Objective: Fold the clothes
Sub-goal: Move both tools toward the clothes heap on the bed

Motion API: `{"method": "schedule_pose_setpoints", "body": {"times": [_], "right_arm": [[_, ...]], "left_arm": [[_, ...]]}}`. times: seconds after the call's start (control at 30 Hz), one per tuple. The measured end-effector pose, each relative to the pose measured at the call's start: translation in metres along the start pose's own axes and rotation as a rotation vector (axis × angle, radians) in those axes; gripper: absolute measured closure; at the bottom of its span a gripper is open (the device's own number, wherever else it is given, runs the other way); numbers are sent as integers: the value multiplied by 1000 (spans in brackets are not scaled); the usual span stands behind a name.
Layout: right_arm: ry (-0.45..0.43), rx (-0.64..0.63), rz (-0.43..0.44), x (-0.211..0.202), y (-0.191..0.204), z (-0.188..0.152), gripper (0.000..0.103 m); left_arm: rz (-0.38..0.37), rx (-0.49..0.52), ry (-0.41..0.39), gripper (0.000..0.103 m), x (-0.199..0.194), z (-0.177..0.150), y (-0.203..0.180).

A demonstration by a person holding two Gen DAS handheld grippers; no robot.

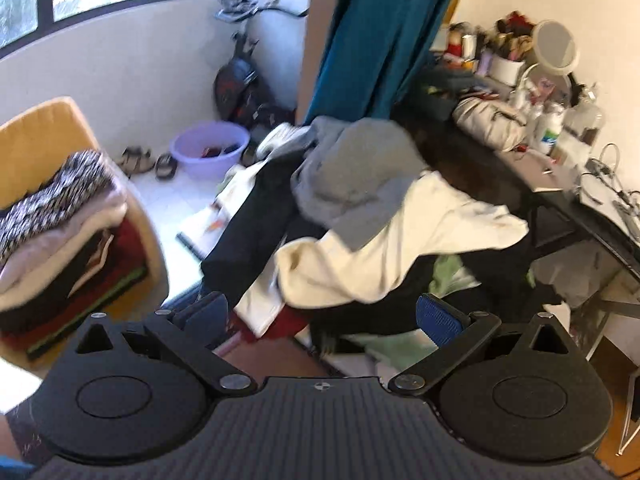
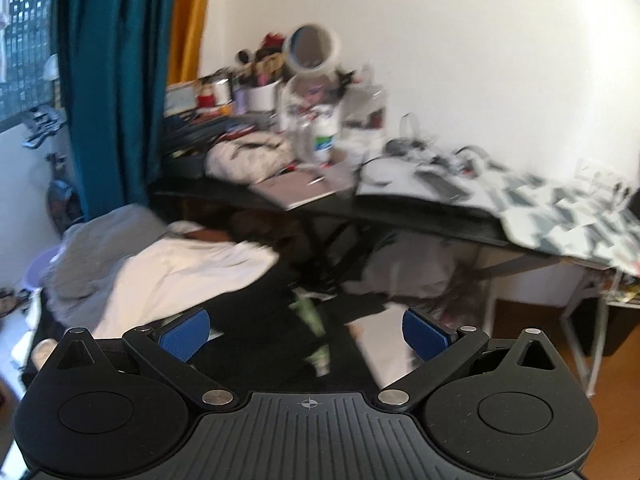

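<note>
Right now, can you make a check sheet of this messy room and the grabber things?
Surface: black desk, crowded.
Job's things: loose heap with cream sweatshirt over grey hooded garment; folded clothes stack on tan chair.
Clutter: round white mirror, bottles, lilac plastic basin, sandals.
Grippers: left gripper and right gripper, jaws wide apart, nothing between them.
Cables: tangle at the desk's right end.
Surroundings: teal curtain, window, white wall.

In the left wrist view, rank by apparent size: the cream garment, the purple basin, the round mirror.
1. cream garment, by far the largest
2. purple basin
3. round mirror

The mirror stands farther off, so the last two are unsure.
</note>
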State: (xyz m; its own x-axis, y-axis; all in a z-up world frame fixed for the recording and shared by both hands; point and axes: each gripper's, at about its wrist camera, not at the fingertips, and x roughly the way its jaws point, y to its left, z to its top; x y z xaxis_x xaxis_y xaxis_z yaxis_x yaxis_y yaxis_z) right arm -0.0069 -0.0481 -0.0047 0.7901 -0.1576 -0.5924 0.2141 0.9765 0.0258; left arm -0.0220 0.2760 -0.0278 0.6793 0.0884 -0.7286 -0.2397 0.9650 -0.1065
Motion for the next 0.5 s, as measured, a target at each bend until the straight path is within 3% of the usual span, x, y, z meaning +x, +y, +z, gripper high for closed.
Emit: {"method": "schedule_pose_setpoints", "body": {"times": [0.23, 0.37, 0.5], "right_arm": [[-29, 46, 91, 24, 34, 0, 1], [13, 123, 118, 52, 43, 4, 1], [56, 112, 160, 93, 57, 16, 1]], "left_arm": [[33, -169, 159, 0, 29, 10, 52], [81, -240, 176, 0, 50, 27, 63], [96, -231, 136, 0, 76, 63, 54]]}}
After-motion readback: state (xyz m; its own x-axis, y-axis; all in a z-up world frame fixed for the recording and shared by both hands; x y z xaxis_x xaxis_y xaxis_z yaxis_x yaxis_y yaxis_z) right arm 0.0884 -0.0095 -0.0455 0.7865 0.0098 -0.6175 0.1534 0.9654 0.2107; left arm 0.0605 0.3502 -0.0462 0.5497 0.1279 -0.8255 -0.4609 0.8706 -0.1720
